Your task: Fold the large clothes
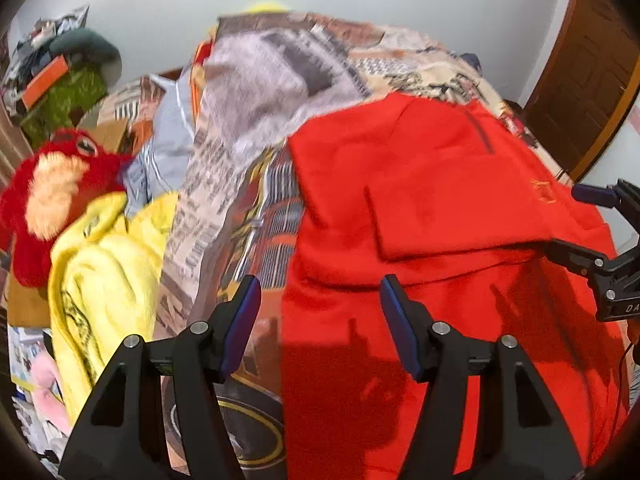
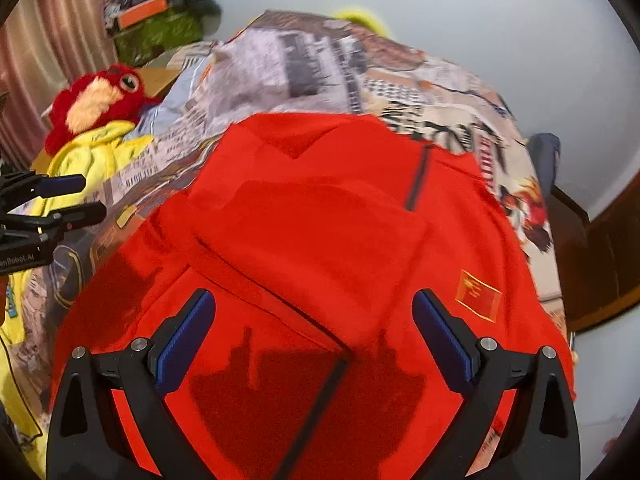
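A large red garment lies spread on a bed, with one part folded across its middle and a small flag patch on its right side. Above the garment's left edge my left gripper stands open, with nothing between its fingers. Over the near middle of the garment hangs my right gripper, open wide and holding nothing. A dark zip line runs under it. Both grippers cast shadows on the red cloth.
The printed bedspread covers the bed. A yellow garment and a red plush toy lie at the left. Behind them sits a cluttered pile with a green box. A wooden door stands at the right.
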